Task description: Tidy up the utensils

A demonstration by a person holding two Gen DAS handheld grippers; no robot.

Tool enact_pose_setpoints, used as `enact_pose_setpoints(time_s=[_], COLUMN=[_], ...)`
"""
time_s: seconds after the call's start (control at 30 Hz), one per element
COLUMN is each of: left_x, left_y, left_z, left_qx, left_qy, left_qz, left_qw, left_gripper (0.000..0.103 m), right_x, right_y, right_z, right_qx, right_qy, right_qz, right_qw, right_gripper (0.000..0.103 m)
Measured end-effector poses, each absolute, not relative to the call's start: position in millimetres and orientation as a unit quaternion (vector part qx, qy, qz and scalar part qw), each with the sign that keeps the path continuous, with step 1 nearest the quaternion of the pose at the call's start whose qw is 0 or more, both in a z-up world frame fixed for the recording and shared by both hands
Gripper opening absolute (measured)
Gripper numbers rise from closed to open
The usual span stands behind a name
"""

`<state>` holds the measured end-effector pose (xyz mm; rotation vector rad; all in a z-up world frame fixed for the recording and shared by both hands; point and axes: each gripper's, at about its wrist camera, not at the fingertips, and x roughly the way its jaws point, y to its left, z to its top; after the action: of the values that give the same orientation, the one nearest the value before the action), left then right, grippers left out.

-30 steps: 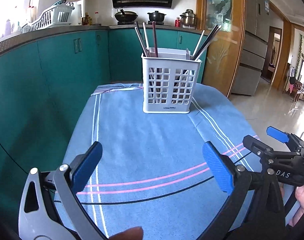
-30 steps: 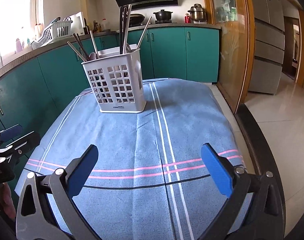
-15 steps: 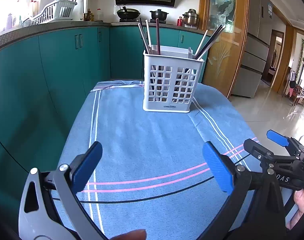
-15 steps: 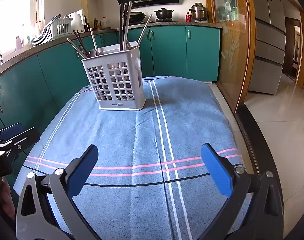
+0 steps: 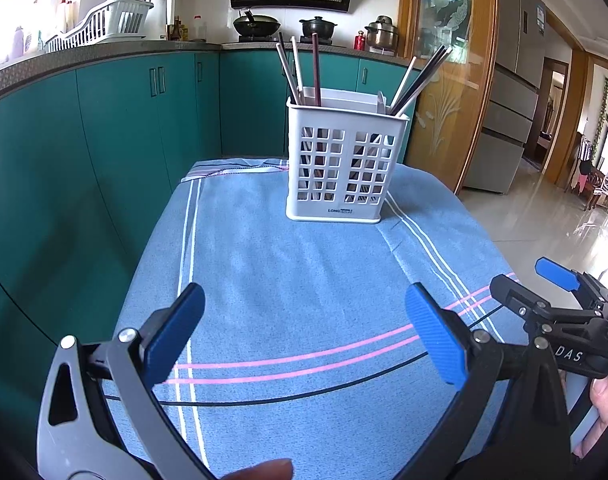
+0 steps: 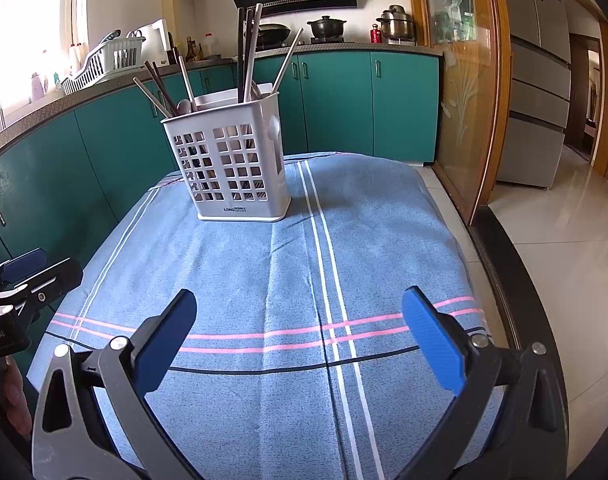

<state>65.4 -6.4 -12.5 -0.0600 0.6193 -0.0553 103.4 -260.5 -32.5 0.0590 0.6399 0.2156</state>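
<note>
A: Item: utensil holder (image 5: 338, 162), chopsticks (image 5: 314, 68) inside, twelve o'clock on clothed counter (image 5: 304, 280). Jaws?

B: Left gripper (image 5: 304, 332), right gripper (image 6: 300, 336): spread, empty. Sorting looks finished; nothing loose visible.

Home kitchen: teal cabinets (image 5: 116, 120), stove pots (image 5: 318, 26), fridge (image 5: 512, 92).

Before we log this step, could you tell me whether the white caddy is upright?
Upright: the white caddy sits flat on the blue cloth.
</note>
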Motion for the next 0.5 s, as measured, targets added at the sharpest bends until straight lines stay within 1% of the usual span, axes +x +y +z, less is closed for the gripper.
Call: enact_pose_setpoints(time_s=[0.5], left_x=[66.5], left_y=[-4.6], left_z=[-13.8], left_qx=[-0.030], left_qy=[0.306], left_qz=[-0.027], left_qw=[0.951], left_gripper=[0.099], right_x=[103.5], right_y=[-260.5], right_z=[-32.8], right_qx=[0.029], right_qy=[0.314], right_qz=[0.105], right_qw=[0.943], right_gripper=[0.100])
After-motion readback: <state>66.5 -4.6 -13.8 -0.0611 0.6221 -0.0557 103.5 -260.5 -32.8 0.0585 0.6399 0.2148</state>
